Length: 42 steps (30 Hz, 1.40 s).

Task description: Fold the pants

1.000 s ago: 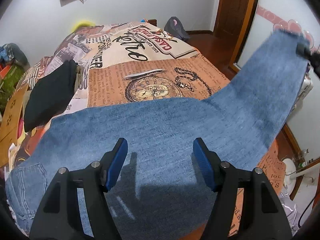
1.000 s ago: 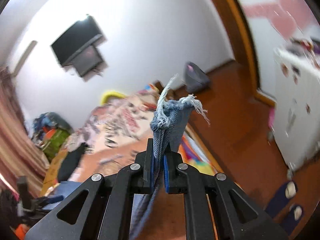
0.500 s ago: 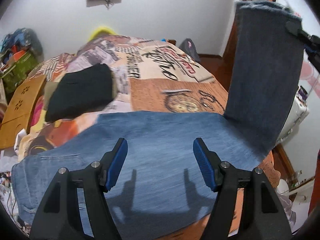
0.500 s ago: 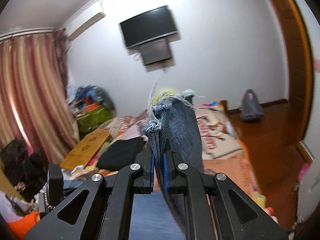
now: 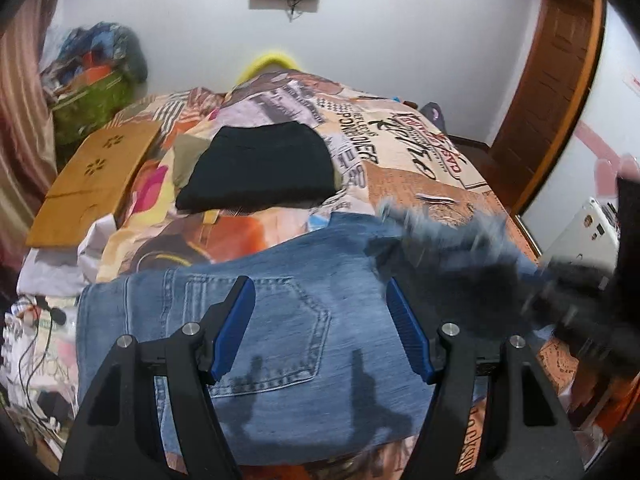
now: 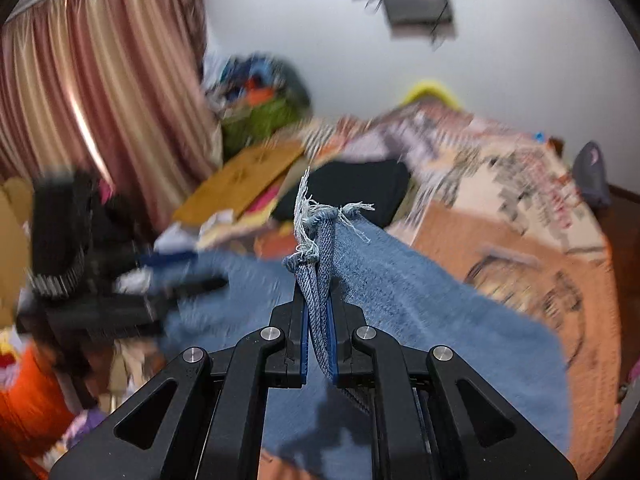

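Two grippers: the right gripper (image 6: 319,334), clamped on the frayed hem (image 6: 320,216) of the jeans (image 5: 280,320), holds it above the waist end lying on the bed (image 5: 400,152) beneath the left gripper (image 5: 322,328), whose jaws stand apart.

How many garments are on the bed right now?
2. Jeans across the near edge, hem clamped in the right hand-held gripper; a folded black garment lies farther back. Others may be hidden.
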### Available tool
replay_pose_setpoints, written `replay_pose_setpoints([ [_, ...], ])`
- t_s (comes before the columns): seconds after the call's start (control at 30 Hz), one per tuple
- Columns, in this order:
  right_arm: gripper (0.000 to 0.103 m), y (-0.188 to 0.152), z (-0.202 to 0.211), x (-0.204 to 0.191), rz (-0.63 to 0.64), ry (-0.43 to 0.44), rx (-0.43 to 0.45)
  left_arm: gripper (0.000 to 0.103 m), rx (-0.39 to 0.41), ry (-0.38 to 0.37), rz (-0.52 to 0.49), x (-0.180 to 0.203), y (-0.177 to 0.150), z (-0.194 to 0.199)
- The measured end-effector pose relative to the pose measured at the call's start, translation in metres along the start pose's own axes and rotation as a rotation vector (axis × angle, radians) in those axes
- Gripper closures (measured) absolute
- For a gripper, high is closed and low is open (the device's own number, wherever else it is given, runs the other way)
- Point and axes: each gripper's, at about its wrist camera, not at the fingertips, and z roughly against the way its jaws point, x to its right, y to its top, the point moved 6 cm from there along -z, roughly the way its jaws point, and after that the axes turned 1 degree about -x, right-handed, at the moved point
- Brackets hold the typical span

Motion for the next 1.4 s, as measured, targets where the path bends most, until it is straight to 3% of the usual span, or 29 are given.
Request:
replay_pose_setpoints([
  [0.2, 0.093, -0.038, -0.034, -0.007, -0.013, 0.035, -0.134, 0.035, -0.008, -0.011, 0.006, 0.004, -0.002, -0.003],
  [0.3, 0.09, -0.042, -0.039, -0.005, -0.042, 0.049, -0.153, 0.035, -0.003, -0.013, -0.014, 0.014, 0.001, -0.003],
  [0.47, 0.068, -0.049, -0.027, -0.012, -0.07, 0.102, -0.165, 0.034, -0.004, -0.021, -0.045, 0.031, 0.005, -0.004],
  [0.57, 0.068, -0.048, -0.01, -0.012, -0.049, 0.096, -0.145, 0.034, -0.035, -0.03, -0.053, 0.039, 0.001, -0.017],
  [0.67, 0.068, -0.044, 0.007, 0.003, -0.054, 0.056, -0.101, 0.034, -0.089, -0.028, -0.068, 0.048, -0.012, -0.036],
  [0.77, 0.067, -0.046, 0.014, 0.028, -0.058, -0.047, -0.083, 0.034, -0.149, -0.001, -0.099, 0.055, -0.032, -0.056],
  [0.93, 0.067, -0.072, 0.008, 0.072, -0.12, -0.147, -0.148, 0.029, -0.153, 0.027, -0.13, 0.05, -0.056, -0.063],
  [1.07, 0.067, -0.092, 0.024, 0.091, -0.193, -0.124, -0.126, 0.027, -0.143, 0.058, -0.159, 0.039, -0.063, -0.052],
  [1.13, 0.067, -0.096, 0.034, 0.098, -0.198, -0.161, -0.131, 0.027, -0.156, 0.139, -0.147, 0.021, -0.066, -0.048],
  [1.27, 0.067, -0.091, 0.048, 0.106, -0.204, -0.198, -0.139, 0.028, -0.146, 0.217, -0.038, -0.029, -0.072, -0.023],
  [1.4, 0.066, -0.067, 0.052, 0.096, -0.151, -0.195, -0.074, 0.028, -0.087, 0.288, 0.059, -0.081, -0.074, 0.022],
])
